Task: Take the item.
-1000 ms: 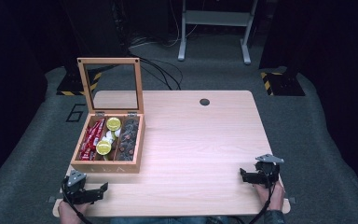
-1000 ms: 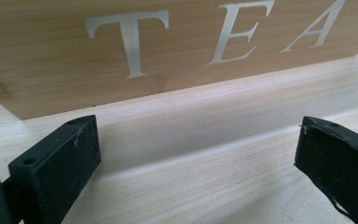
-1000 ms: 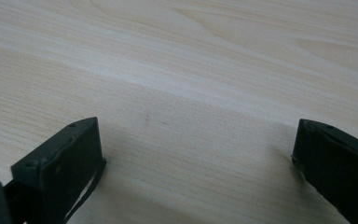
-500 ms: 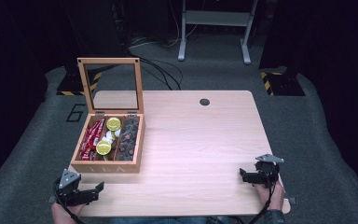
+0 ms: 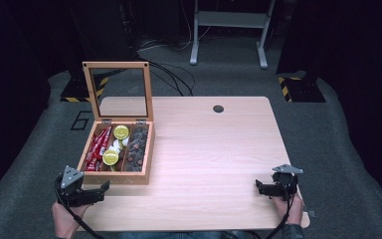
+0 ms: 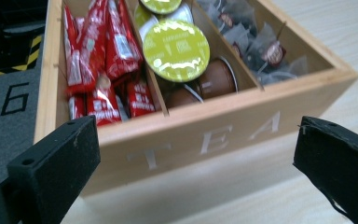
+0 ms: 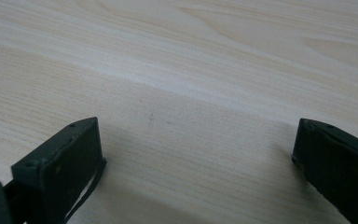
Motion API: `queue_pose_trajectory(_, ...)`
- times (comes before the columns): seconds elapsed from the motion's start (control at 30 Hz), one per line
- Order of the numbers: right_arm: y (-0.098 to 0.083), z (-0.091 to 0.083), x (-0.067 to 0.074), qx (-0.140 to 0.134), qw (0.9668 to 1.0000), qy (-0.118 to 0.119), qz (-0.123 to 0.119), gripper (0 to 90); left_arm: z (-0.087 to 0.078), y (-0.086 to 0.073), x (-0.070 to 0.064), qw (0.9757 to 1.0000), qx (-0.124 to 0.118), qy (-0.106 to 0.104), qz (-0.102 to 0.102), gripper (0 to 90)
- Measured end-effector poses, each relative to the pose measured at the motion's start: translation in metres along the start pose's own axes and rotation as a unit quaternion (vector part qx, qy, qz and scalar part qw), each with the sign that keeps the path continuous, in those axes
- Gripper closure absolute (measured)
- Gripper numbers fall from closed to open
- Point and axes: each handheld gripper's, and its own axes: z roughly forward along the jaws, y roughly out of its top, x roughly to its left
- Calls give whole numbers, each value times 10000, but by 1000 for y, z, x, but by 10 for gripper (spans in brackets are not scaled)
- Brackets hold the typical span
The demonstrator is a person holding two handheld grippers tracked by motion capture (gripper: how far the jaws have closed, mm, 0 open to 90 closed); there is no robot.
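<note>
The tea box (image 5: pixel 117 152) sits left of centre in the high view, on the left part of the surface (image 5: pixel 214 154), its glass lid (image 5: pixel 119 89) standing upright and its three compartments holding red sachets (image 6: pixel 100 60), green-topped capsules (image 6: pixel 176 49) and clear-wrapped tea bags (image 6: pixel 256 44). The left tongs (image 5: pixel 103 188) hover at lower left, just beside the box's front wall (the one lettered TEA), jaws spread wide and empty. A reach from here could strike that wall and shove the box toward the surface's left edge, which lies near. A clumsy dip could also knock the upright lid shut. The right tongs (image 5: pixel 259 187), also spread and empty, rest at lower right, well apart from the box.
</note>
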Motion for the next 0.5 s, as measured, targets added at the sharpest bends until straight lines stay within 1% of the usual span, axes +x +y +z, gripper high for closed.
queue_pose_trajectory(0.03,0,0,0,1,10000,0,2,9,0,0,0,10000,0,0,0,0)
queue_pose_trajectory(0.1,0,0,0,-2,10000,0,1,9,1,5,0,10000,6,-33,-25,0)
queue_pose_trajectory(0.17,0,0,0,-3,10000,6,-4,9,4,10,-2,10000,-19,38,34,0)
queue_pose_trajectory(0.2,0,0,0,-3,10000,5,-5,9,5,16,-2,9999,8,53,102,0)
queue_pose_trajectory(0.27,0,0,0,-3,10000,5,-4,9,7,18,-1,9999,25,62,125,0)
queue_pose_trajectory(0.3,0,0,0,-21,10000,6,-1,9,10,23,1,9999,35,42,124,0)
queue_pose_trajectory(0.37,0,0,1,-9,10000,-3,-2,10,13,25,2,9999,46,72,104,2)
queue_pose_trajectory(0.5,0,0,1,-23,10000,-10,11,12,20,31,4,9999,85,38,87,2)
